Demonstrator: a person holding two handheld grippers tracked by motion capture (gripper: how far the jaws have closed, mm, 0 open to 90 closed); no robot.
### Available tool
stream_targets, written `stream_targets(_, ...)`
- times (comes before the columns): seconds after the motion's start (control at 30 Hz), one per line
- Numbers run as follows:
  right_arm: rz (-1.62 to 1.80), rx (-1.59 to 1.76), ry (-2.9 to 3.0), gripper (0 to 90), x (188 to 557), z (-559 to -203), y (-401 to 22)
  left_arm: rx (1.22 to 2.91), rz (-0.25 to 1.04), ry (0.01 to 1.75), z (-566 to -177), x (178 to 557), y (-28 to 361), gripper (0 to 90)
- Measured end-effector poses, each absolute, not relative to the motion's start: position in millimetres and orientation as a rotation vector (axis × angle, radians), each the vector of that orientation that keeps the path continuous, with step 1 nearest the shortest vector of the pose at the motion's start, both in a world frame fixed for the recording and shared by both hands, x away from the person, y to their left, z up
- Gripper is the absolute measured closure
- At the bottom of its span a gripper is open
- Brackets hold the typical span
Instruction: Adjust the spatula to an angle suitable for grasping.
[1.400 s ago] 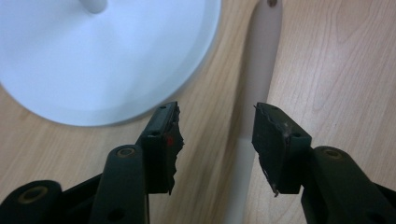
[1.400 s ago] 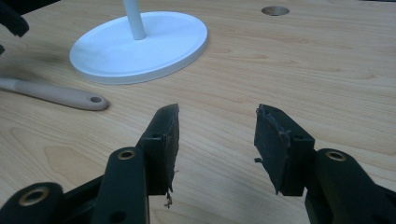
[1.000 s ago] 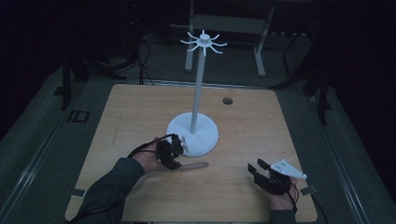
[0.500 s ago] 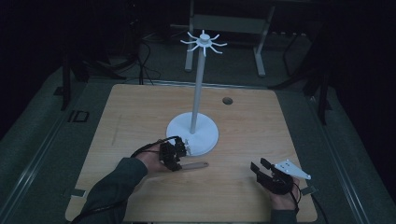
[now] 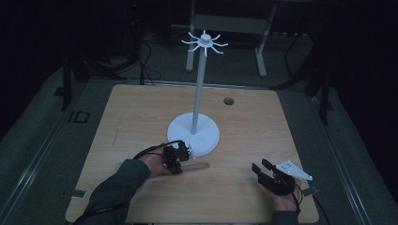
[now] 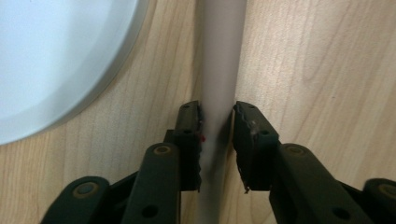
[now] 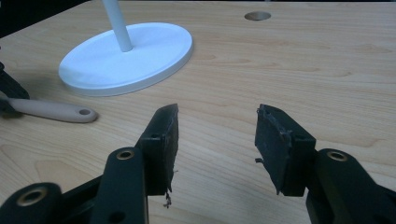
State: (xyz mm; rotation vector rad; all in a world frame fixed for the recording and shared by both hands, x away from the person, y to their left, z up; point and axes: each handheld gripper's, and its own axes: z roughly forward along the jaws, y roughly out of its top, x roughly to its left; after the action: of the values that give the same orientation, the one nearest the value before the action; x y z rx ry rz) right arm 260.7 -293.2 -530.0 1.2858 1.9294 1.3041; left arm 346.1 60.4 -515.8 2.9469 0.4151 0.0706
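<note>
Left gripper (image 6: pixel 217 122): clamped on pale beige utensil handle (image 6: pixel 219 56), beside white round stand base (image 6: pixel 56 60).
Right gripper (image 7: pixel 217 123): jaws held apart over bare wooden table (image 7: pixel 299 60).

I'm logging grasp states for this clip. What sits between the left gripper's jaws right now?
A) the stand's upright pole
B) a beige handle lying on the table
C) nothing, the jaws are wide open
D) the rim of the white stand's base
B: in the left gripper view the left gripper has its jaws closed on either side of the beige handle, which lies flat on the wooden table beside the white base.
</note>
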Motion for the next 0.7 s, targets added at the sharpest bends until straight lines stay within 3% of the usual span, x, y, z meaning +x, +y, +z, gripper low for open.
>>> stream_targets(0.7, 1.299, 1.288, 1.931, 49.2, 260.8, -530.7, -292.5, 2.982, 0.034, 0.431, -519.9, 349.7, 55.5, 74.6)
